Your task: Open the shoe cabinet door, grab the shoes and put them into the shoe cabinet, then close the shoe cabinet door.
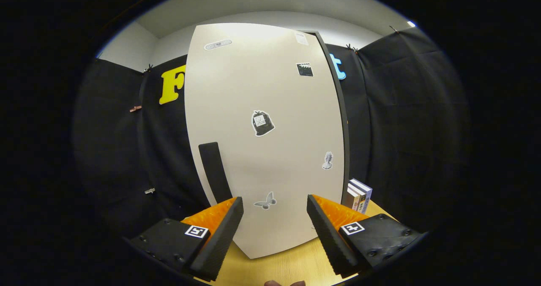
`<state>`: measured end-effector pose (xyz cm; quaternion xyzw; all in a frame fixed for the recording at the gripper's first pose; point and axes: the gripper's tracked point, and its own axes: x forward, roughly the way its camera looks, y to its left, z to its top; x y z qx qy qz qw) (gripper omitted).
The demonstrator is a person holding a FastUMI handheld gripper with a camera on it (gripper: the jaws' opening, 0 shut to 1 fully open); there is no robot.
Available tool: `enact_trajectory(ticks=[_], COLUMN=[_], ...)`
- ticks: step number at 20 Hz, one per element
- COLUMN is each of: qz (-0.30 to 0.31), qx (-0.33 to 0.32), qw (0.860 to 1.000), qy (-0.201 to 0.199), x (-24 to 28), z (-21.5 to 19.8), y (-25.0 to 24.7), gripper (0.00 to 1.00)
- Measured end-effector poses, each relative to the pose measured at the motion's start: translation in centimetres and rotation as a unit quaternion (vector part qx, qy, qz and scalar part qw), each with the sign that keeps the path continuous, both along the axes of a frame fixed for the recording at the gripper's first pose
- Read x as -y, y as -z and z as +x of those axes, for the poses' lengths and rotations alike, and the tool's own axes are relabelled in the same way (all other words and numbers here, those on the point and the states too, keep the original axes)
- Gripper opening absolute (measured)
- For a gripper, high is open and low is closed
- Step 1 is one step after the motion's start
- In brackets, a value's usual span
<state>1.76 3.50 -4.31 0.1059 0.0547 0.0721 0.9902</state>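
Booth: black cloth walls (401, 121) on three sides, with a pale ceiling above them.
Table: a light wooden table (287, 269) runs under the fingers and up to the foot of the cabinet.
Shoe cabinet: a tall white shoe cabinet door (266, 151) stands straight ahead, beyond the fingers, and looks closed.
Handle: a dark upright handle (214, 172) sits low on the door, just above the left-hand finger.
Stickers: several small stickers dot the door; a butterfly sticker (265, 201) lies level with the fingertips, in the gap between them.
Books: a few upright books (359, 195) stand on the table beside the cabinet, behind the right-hand finger.
Gripper: the gripper (274, 208) faces the door with its fingers spread wide apart, holding nothing.
Edge: something small and pale, perhaps fingertips, at the table's near edge.
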Motion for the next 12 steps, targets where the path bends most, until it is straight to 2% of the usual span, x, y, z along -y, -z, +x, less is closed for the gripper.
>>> enact_trajectory(ticks=[12], qz=[-0.012], qx=[0.012], qw=[1.0], qy=[-0.013], x=[-1.2], z=[-0.1], y=[-0.7], gripper=[0.98])
